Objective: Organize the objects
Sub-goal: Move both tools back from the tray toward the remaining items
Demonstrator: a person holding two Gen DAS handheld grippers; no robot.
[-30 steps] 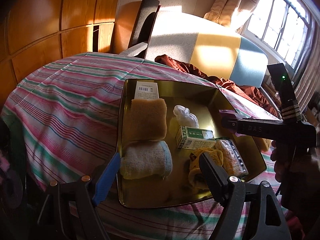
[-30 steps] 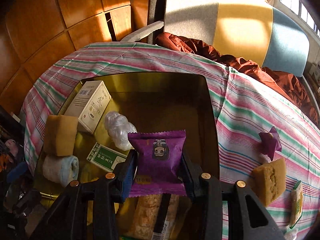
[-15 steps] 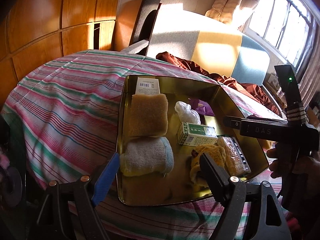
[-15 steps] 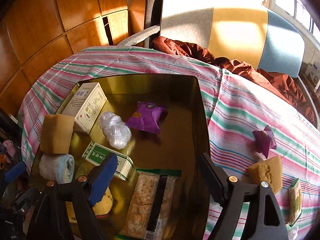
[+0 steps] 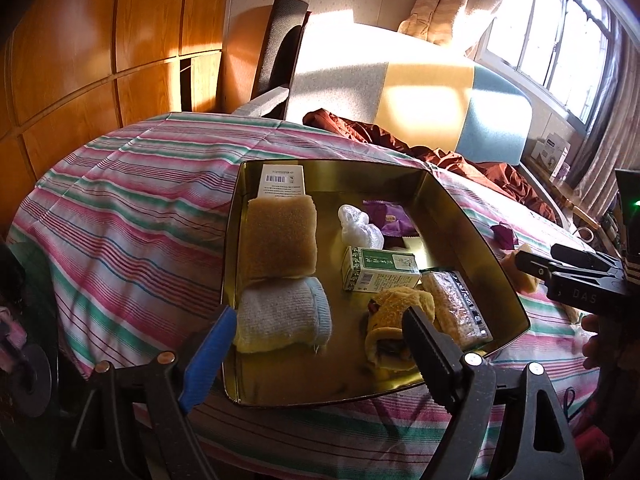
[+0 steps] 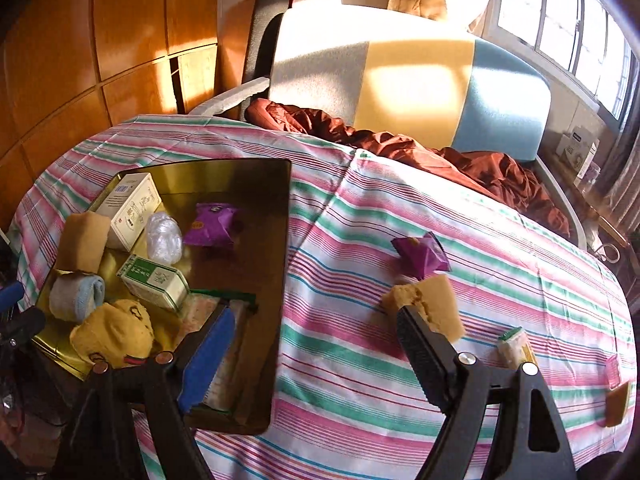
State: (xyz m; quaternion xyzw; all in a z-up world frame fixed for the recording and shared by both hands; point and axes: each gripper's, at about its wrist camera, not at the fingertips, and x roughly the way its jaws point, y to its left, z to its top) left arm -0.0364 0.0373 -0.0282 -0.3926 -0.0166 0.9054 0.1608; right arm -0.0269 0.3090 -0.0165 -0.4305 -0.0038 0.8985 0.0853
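The purple snack packet [image 6: 212, 226] is seen lying in the gold metal tray [image 6: 276, 320], beside a crumpled clear plastic bag [image 6: 163, 237] and near a green box [image 6: 154, 282]. The right gripper [image 6: 314, 346], whose jaws have just been opening, is held spread and empty over the striped tablecloth [image 6: 360, 392], near a yellow sponge [image 6: 426, 308]. The left gripper [image 5: 320, 346] is likewise parted, nothing gripped, at the tray's near edge.

The left tongs [image 5: 316, 344] stood open and empty over the tin's [image 5: 476, 220] near edge, a sock [image 5: 280, 316] between them, a green box [image 5: 378, 270] just beyond.
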